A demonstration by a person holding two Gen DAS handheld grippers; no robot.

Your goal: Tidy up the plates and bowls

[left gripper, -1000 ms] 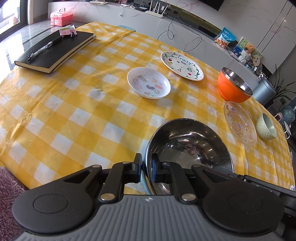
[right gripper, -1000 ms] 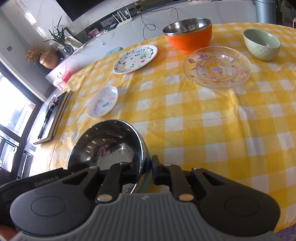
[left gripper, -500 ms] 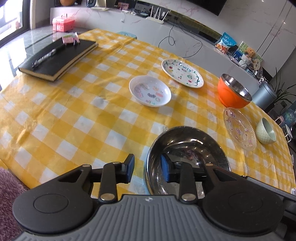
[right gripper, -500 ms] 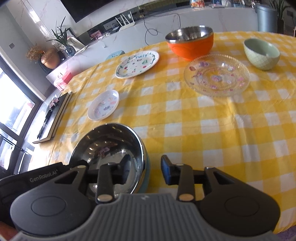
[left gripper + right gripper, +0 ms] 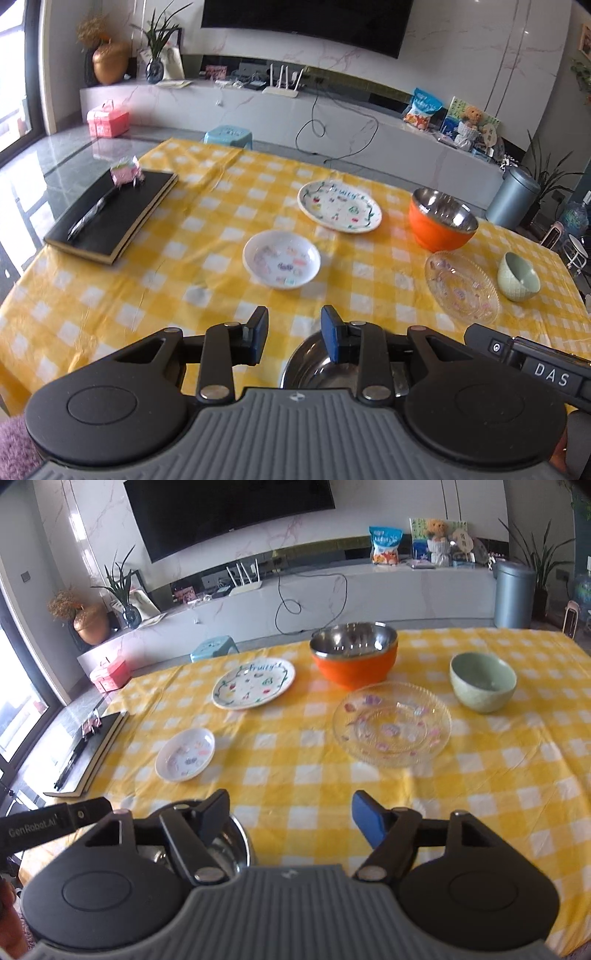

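Both grippers have let go of the steel bowl [image 5: 317, 363] and lifted off it: a second ago each was pinched on its rim, one either side. Now the left gripper [image 5: 294, 338] has its jaws partly apart with nothing between them, and the right gripper [image 5: 291, 821] has just been opening, its jaws spread wide and empty. The bowl sits on the checked tablecloth [image 5: 147, 280] right under the grippers, below and just right of the left one, below and left of the right one [image 5: 221, 845], mostly hidden by the gripper bodies. So that bowl looks placed and this step done. Ahead of the grippers the rest is unsorted: small white plate [image 5: 281, 263] straight ahead, fruit plate [image 5: 339, 211] beyond it, orange bowl [image 5: 441, 223] and glass plate [image 5: 461, 286] ahead to the right, green bowl [image 5: 518, 276] furthest right. All stand apart, nothing stacked. Likely next: fetch the orange or green bowl to nest in the steel one, then pile the plates.
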